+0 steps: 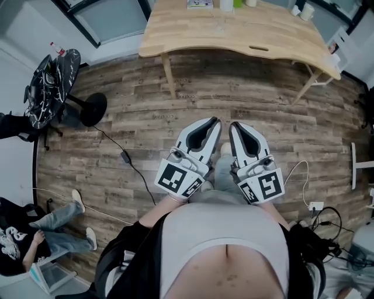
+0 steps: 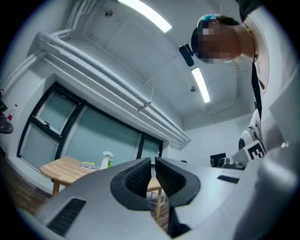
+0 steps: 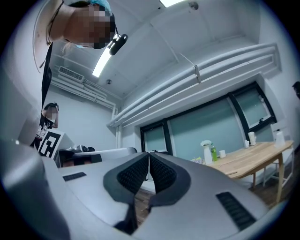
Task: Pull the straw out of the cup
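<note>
Both grippers are held close in front of my body over the wooden floor and point towards a light wooden table (image 1: pixel 245 32) some way ahead. My left gripper (image 1: pixel 214 124) has its jaws together with nothing between them; in the left gripper view (image 2: pixel 153 161) only a thin slit shows between the pads. My right gripper (image 1: pixel 235 127) is beside it, and its jaws (image 3: pixel 149 156) also meet on nothing. White cups (image 1: pixel 306 11) stand at the table's far right end; one cup (image 3: pixel 252 138) shows in the right gripper view. No straw can be made out.
A white spray bottle (image 3: pixel 206 153) and a green bottle (image 3: pixel 213 153) stand on the table. A round black side table (image 1: pixel 54 82) is at the left, and a seated person (image 1: pixel 23 236) at the lower left. Cables and a power strip (image 1: pixel 315 206) lie on the floor.
</note>
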Demonstrator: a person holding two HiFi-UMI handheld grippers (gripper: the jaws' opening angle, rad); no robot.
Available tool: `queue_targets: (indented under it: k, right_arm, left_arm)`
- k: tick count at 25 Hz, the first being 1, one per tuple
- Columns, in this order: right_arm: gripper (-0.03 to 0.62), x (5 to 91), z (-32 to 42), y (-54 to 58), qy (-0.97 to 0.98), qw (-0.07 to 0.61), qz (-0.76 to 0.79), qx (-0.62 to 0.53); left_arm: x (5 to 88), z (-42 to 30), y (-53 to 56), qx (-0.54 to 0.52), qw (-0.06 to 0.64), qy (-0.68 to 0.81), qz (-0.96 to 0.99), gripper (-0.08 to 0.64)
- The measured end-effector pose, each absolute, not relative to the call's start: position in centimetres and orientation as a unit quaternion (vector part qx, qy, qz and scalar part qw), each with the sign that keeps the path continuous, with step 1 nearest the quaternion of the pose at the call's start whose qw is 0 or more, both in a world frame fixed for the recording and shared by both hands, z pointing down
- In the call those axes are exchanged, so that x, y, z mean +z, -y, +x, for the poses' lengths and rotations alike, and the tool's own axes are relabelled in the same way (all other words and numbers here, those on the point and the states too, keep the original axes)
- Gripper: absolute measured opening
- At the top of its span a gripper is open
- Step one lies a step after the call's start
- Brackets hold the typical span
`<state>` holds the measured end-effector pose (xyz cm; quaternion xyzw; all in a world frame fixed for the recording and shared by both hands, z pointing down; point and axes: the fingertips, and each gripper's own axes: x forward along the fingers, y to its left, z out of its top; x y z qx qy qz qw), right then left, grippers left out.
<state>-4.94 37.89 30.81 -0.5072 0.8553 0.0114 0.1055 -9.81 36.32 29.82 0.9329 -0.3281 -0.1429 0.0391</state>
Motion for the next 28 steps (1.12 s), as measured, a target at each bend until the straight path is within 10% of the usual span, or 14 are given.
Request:
queue_targets:
  k: [28]
  right_arm:
    - [0.031,29.2,4.1,-15.4,-0.874,0.102,-0.476,0.021]
  left_arm:
    - [28.3,-1.3,-13.8,-0.151,0.017,0.369,0.917,0.032]
